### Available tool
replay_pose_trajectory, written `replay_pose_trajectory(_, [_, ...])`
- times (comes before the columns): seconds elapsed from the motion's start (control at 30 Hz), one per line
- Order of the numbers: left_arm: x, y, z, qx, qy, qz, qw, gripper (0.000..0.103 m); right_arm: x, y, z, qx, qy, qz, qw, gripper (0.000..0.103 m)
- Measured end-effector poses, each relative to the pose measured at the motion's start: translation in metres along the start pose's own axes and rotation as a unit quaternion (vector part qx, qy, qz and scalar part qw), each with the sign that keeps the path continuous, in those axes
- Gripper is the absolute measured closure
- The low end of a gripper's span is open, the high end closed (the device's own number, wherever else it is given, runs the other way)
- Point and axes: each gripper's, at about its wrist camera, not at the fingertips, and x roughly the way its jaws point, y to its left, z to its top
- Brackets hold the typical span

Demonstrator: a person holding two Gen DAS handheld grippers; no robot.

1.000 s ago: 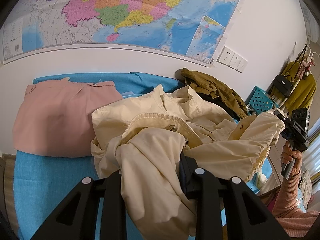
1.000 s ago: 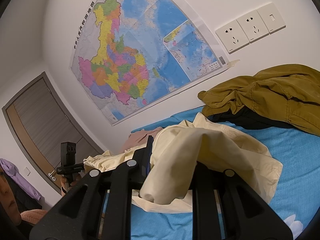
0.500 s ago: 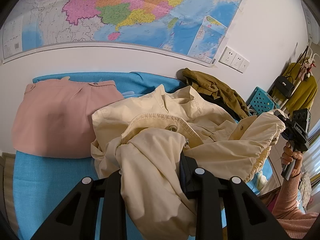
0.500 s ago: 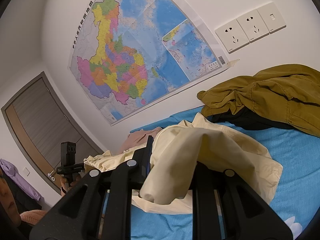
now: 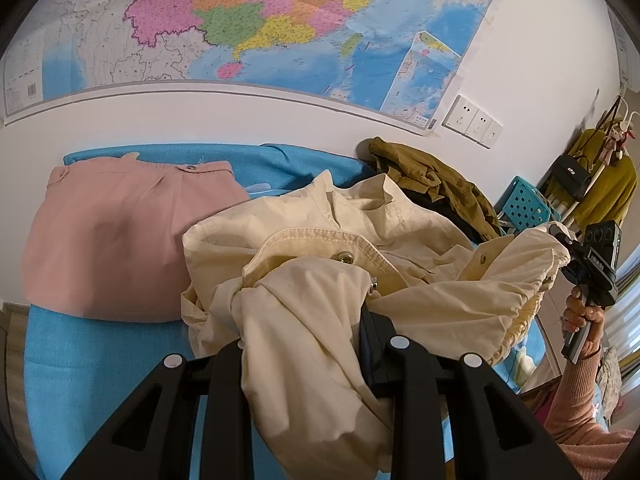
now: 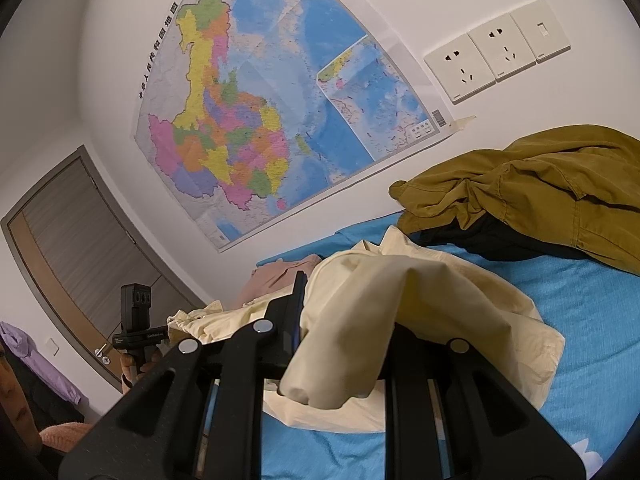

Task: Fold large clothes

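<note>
A cream jacket (image 5: 320,248) lies crumpled on the blue bed (image 5: 100,360), and both grippers hold it up by its edges. My left gripper (image 5: 304,344) is shut on a bunch of the cream fabric, which drapes over its fingers. My right gripper (image 6: 340,344) is shut on another part of the cream jacket (image 6: 460,300); the cloth hangs over the jaws and hides the fingertips. The right gripper also shows at the far right of the left wrist view (image 5: 560,248), gripping the jacket's gathered hem.
A folded pink garment (image 5: 120,232) lies on the bed at the left. An olive-brown jacket (image 6: 540,192) is heaped by the wall under the sockets (image 6: 496,48). A wall map (image 5: 260,20) hangs behind. A teal crate (image 5: 524,204) and hanging clothes (image 5: 608,184) stand at the right.
Almost nothing has moved. Both grippers keep their hold on the cream jacket, and the views shift only slightly.
</note>
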Motion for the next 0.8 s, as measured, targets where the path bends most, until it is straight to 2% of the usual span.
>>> replay_pose_trajectory(0.8, [0.007, 0.0016, 0.0066, -0.008, 0.006, 0.013, 0.9999, 0.076, 0.006, -0.0024, 0.0039, 0.009, 0.005, -0.014, 1.0, 0.087])
